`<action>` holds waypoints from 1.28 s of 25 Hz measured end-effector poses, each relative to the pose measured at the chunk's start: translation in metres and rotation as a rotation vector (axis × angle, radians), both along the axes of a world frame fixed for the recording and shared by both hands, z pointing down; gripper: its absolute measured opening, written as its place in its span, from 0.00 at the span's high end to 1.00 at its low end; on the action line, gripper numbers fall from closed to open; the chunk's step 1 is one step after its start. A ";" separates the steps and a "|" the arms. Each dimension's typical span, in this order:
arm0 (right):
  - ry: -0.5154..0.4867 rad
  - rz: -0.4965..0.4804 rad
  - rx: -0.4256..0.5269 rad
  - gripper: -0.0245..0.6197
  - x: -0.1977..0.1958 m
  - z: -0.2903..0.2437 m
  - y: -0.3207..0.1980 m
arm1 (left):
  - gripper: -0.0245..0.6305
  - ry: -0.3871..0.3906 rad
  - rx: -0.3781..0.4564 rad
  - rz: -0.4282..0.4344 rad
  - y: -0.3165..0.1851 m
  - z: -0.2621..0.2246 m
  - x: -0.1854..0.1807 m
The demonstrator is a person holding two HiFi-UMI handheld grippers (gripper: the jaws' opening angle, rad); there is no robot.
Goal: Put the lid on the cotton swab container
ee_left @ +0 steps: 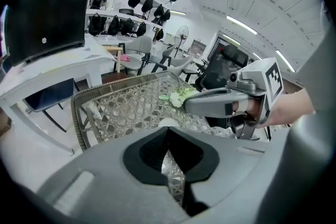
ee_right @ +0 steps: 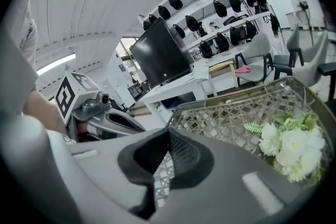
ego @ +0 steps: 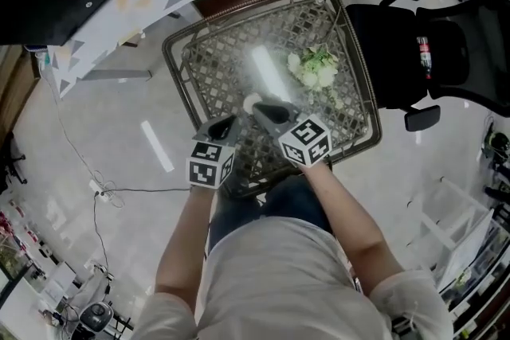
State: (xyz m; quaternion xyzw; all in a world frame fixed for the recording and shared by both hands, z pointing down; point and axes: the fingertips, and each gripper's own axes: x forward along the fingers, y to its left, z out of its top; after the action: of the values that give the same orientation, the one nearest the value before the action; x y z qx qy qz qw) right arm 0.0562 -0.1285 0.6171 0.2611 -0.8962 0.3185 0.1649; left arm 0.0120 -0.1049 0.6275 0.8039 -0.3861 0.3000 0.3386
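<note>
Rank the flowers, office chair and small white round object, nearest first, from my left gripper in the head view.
1. small white round object, just ahead of the left gripper.
2. white flowers, farther right.
3. black office chair, far right.

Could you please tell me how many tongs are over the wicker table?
2. The left tongs are over the wicker table's near edge; the right tongs are just to their right, both tips pointing toward a white round object. None appear hidden.
</note>
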 end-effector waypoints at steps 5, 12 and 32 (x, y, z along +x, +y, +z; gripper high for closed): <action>0.015 -0.021 0.036 0.96 -0.021 -0.032 0.016 | 0.95 0.025 0.064 0.002 0.014 -0.033 -0.021; 0.028 -0.024 0.113 0.96 -0.050 -0.082 0.029 | 0.95 0.065 0.175 -0.064 0.027 -0.082 -0.071; -0.011 -0.021 0.375 0.96 -0.114 -0.240 0.088 | 0.95 0.116 0.547 -0.103 0.073 -0.245 -0.158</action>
State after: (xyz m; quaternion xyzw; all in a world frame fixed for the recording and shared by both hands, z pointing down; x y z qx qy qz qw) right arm -0.0579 -0.0401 0.3767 0.2762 -0.9434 0.1456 0.1118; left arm -0.1460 -0.0314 0.3824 0.8604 -0.4732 0.1207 0.1453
